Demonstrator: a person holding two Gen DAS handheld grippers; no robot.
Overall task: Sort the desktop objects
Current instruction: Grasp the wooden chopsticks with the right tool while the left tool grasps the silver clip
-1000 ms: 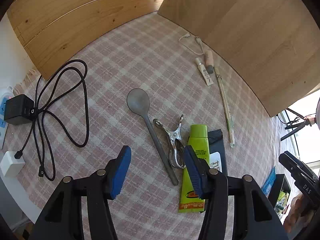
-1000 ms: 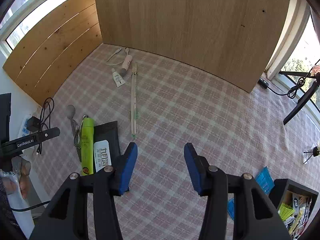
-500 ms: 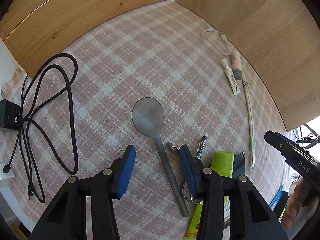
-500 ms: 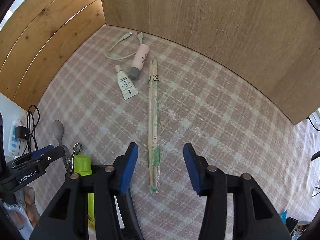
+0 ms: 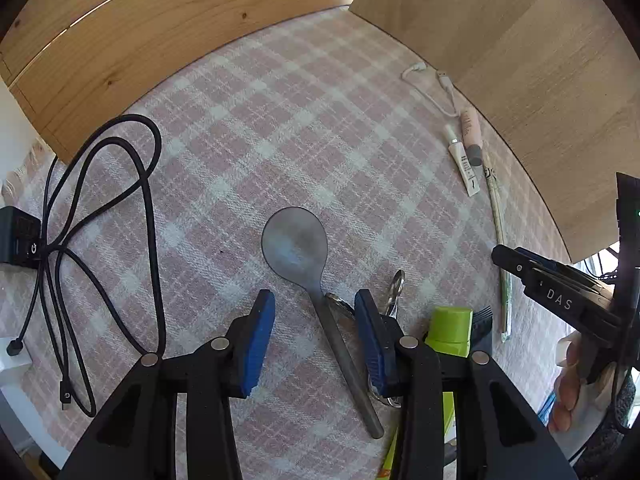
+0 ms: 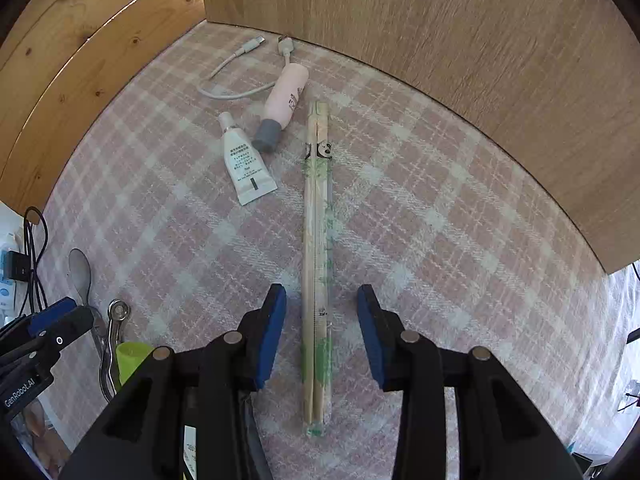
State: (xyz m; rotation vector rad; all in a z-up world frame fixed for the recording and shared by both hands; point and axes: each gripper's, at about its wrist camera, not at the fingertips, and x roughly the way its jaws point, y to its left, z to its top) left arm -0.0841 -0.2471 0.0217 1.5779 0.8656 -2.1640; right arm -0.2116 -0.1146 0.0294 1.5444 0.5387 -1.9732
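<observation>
- My right gripper [image 6: 322, 330] came down over the wrapped chopsticks [image 6: 316, 240], closing, pads not touching.
- Left gripper [image 5: 314, 330] closing astride spoon [image 5: 308, 264], untouched.
- Open cloth [image 6: 440, 240] right of chopsticks.

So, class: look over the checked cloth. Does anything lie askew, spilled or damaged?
Nothing is spilled or visibly broken. The oddest spot is the metal clamp lying against the spoon handle, beside the green tube: a crowded cluster. The wrapped chopsticks lie straight and apart from it.
</observation>
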